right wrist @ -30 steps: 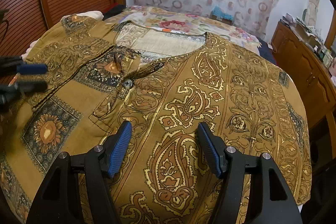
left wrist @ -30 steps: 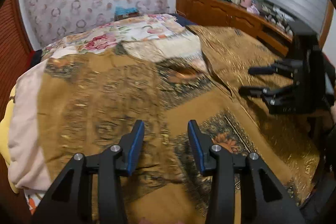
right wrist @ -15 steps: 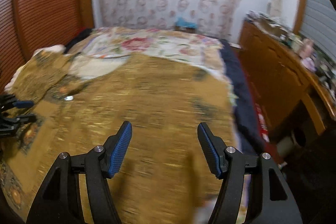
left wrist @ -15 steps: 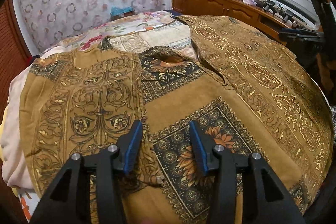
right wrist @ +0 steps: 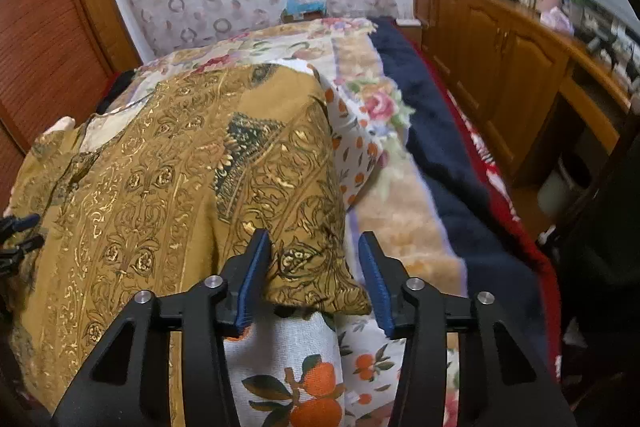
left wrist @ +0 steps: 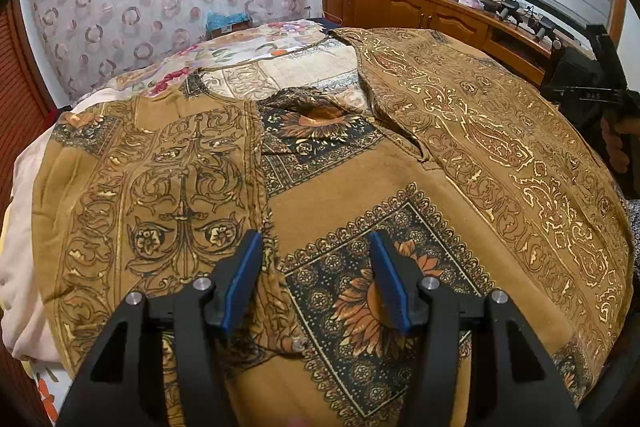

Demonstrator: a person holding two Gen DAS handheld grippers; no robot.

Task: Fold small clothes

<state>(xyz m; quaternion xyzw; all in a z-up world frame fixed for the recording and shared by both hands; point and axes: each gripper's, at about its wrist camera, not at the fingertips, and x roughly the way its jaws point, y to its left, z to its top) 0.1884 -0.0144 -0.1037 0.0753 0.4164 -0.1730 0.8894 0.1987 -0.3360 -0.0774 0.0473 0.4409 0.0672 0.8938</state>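
Note:
A mustard-brown shirt (left wrist: 344, 183) with gold paisley and dark sunflower panels lies spread face up on the bed. My left gripper (left wrist: 315, 243) hovers low over its front, beside the button placket. Its jaws are opening and the pads grip nothing. My right gripper (right wrist: 314, 247) is at the shirt's right edge, jaws closing, with the shirt's corner (right wrist: 316, 279) lying between the pads. The right pad still stands apart from the cloth. In the left wrist view the right gripper (left wrist: 588, 87) shows at the far right, held by a hand (left wrist: 616, 143). The left gripper (right wrist: 20, 231) peeks in at the right view's left edge.
Under the shirt are a floral bedspread (right wrist: 380, 99) and an orange-print cloth (right wrist: 304, 379). A navy blanket (right wrist: 440, 147) runs along the bed's right side. A wooden sideboard (right wrist: 500, 43) with clutter stands beyond it, and red louvred doors (right wrist: 44, 39) are on the left.
The right gripper swept from over the shirt's middle to its right edge and its jaws narrowed around the corner. The left gripper's jaws widened over the same spot.

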